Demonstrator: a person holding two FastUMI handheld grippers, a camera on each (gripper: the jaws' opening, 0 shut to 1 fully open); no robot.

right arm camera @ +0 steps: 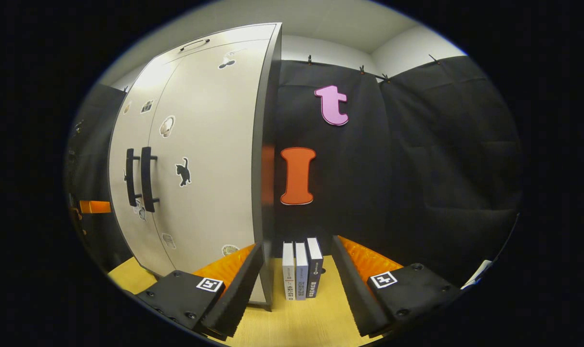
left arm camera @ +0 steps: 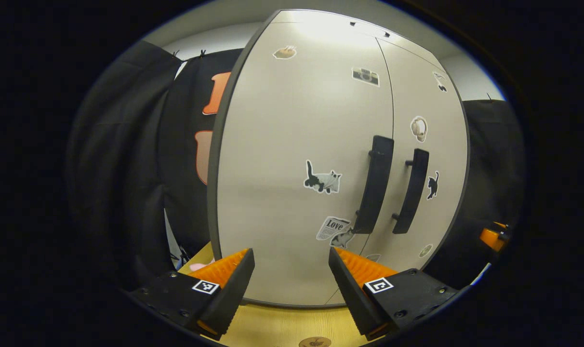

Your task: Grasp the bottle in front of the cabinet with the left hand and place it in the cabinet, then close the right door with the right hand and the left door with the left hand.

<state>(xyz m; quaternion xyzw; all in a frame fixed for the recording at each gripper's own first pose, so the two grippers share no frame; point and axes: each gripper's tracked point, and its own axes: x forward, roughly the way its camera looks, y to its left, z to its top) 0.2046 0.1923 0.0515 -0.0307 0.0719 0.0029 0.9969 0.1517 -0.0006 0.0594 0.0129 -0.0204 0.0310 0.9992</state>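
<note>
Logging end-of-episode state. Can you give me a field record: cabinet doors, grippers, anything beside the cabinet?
cabinet doors: left door and right door both shut, handles side by side
left gripper: open, empty, facing the left door
right gripper: open, empty, pointed past the cabinet's right edge
beside cabinet: three upright books on the wooden tabletop
stickers: cat sticker on left door
</note>
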